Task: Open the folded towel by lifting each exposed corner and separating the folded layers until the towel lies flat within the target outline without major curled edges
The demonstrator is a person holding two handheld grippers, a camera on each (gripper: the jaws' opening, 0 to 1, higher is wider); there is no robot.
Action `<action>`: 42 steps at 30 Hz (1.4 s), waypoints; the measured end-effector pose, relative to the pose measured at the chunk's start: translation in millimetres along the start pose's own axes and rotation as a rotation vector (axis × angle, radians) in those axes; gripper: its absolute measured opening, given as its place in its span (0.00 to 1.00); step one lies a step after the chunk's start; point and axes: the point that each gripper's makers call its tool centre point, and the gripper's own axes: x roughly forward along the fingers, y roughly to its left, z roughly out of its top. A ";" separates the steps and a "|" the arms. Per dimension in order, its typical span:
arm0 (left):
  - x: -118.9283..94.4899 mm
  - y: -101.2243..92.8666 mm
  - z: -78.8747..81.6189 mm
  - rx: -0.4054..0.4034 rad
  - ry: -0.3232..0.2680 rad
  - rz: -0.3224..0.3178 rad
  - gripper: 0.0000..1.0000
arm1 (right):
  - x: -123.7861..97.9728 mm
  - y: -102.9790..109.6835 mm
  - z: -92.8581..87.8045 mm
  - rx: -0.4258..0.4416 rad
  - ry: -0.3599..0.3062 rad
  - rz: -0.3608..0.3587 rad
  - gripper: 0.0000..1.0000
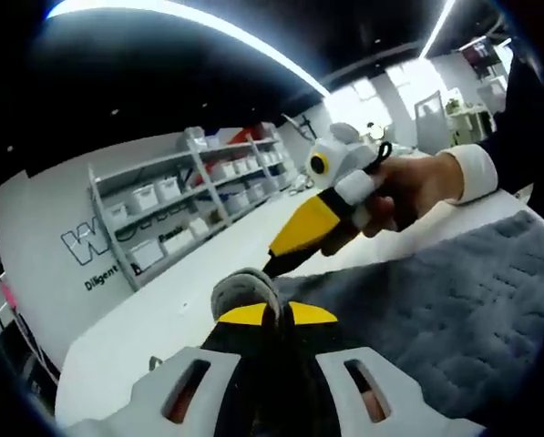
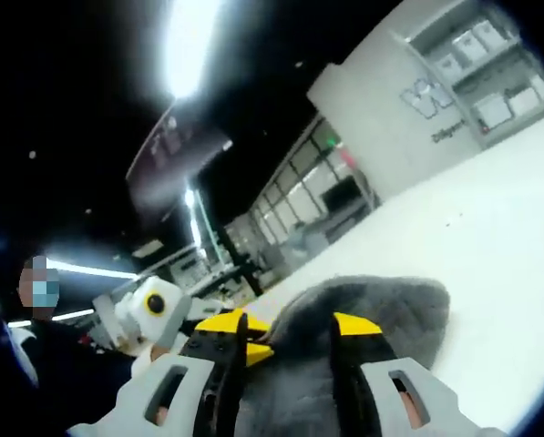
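Observation:
A grey towel [image 1: 436, 309] lies on the white table [image 1: 144, 319], spreading to the right in the left gripper view. My left gripper [image 1: 273, 309] is shut on a bunched towel corner [image 1: 244, 291] that curls up just above its yellow tips. The right gripper [image 1: 272, 267], held by a hand [image 1: 413, 187], comes in from the right and meets the towel edge close beside that corner. In the right gripper view, my right gripper [image 2: 290, 328] has a thick hump of towel [image 2: 372, 305] lifted between its jaws. The left gripper [image 2: 258, 353] sits just left of it.
Grey shelving [image 1: 189, 200] with white bins stands beyond the table's far edge, next to a wall with lettering [image 1: 98, 246]. A person's dark sleeve and white cuff [image 1: 477, 168] reach in from the right. Bare white table [image 2: 508, 237] stretches past the towel.

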 end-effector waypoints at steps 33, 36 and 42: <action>-0.4 -14.7 8.4 0.032 -0.014 -0.077 0.21 | -8.9 -10.5 12.8 0.012 -0.062 -0.033 0.00; -4.5 -10.8 12.5 0.032 -0.027 -0.070 0.23 | -12.2 -11.6 20.8 0.029 -0.087 -0.026 0.00; -14.5 -8.0 19.4 0.018 -0.035 -0.078 0.24 | -15.7 -9.0 29.7 0.029 -0.116 -0.015 0.00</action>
